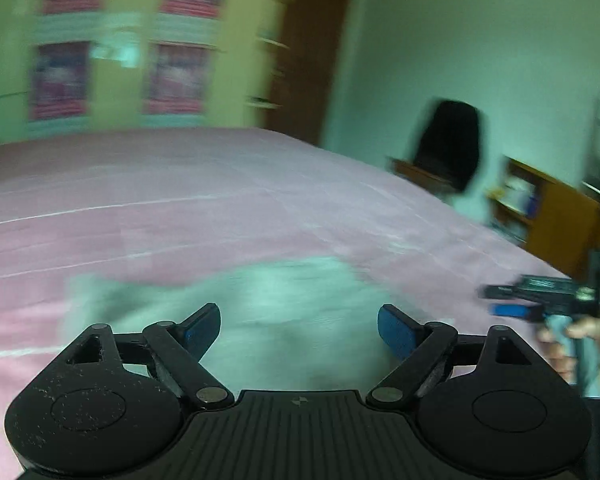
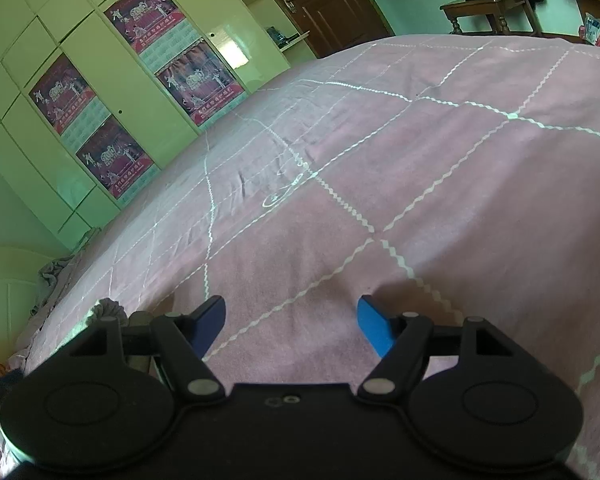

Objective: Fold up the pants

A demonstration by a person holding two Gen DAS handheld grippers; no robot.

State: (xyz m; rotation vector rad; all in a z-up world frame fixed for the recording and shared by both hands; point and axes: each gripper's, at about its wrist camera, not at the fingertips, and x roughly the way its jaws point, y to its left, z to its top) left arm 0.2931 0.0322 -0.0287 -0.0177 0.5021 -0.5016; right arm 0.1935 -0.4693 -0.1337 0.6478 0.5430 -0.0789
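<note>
Claws hovering open over the bed, pants waiting below the left one

Left claw (image 1: 299, 330) is hanging with its blue pads spread wide and nothing between them, just above the pale greenish pants (image 1: 236, 300), which are lying in a blurred heap on the pink bedspread (image 1: 180, 200). Right claw (image 2: 292, 326) is likewise gaping empty, pointing at bare quilted bedspread (image 2: 440, 184) with no garment ahead of it; in the left wrist view it is showing at the right edge, held in the person's hand (image 1: 588, 344), near the pants but apart from them.

Judging by this, the step in hand is a first grasp. Doing it well is probably meaning taking an edge or corner with each claw rather than the bunched middle, then drawing the cloth flat before any fold. The blur is hiding where waistband and hems lie.

Containers: none are showing on the bed; a wooden shelf unit (image 1: 540, 208) beyond is holding items too smeared to name
</note>
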